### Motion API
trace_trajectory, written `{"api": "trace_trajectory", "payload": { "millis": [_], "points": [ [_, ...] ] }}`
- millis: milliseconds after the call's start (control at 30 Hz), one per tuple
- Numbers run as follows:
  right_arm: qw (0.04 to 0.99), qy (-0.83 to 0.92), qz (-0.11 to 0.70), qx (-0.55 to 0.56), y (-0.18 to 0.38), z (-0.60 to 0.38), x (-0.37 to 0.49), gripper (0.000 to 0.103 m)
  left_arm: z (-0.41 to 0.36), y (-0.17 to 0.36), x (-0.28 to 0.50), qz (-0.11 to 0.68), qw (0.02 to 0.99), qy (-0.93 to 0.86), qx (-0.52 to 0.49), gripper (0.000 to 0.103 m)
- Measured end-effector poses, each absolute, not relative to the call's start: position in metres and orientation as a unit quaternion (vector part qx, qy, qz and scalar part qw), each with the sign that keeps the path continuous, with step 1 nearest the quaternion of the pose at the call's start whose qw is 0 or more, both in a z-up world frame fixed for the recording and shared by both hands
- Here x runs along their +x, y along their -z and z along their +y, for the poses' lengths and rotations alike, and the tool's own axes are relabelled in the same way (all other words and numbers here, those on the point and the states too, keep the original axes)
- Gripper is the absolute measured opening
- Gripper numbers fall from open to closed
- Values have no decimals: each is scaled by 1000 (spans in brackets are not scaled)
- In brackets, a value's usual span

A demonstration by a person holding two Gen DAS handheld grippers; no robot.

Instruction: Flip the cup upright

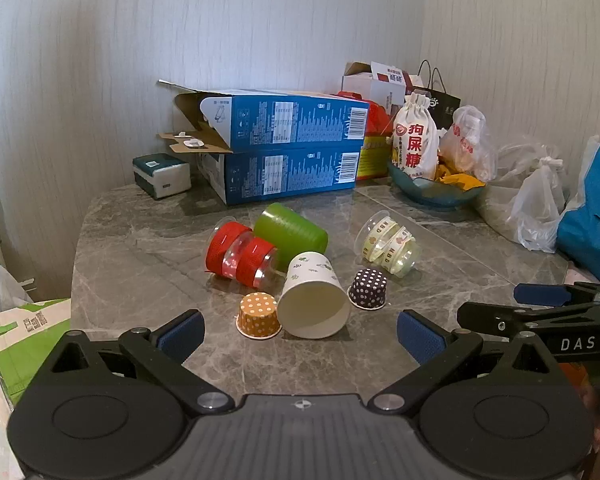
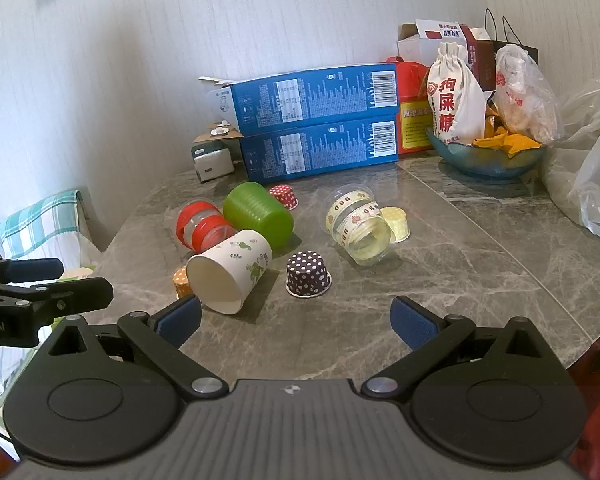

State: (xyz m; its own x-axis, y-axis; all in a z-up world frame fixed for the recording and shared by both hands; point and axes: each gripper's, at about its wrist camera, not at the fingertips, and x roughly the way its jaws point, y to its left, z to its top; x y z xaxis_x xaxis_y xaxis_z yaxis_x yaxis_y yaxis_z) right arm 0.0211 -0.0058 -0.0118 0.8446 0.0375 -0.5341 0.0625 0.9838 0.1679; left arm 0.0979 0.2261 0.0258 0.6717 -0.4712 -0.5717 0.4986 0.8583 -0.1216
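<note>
On the marble table [image 1: 140, 248], a paper cup [image 1: 314, 296] lies on its side — both grippers [image 1: 300, 330] [image 2: 296, 320] spread wide, empty; a careless approach could scatter crowding cups.

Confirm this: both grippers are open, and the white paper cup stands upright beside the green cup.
Not quite. The white paper cup lies on its side, mouth toward the cameras, as the left wrist view shows. It is beside the green cup, and the left gripper and right gripper are open.
</note>
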Motion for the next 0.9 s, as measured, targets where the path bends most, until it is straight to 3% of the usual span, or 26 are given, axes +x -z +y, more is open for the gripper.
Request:
{"api": "trace_trajectory", "payload": {
  "millis": [900],
  "points": [
    [953,3,290,90,14,-5,23,102,227,-27,98,310,912,268,17,103]
  ]
}}
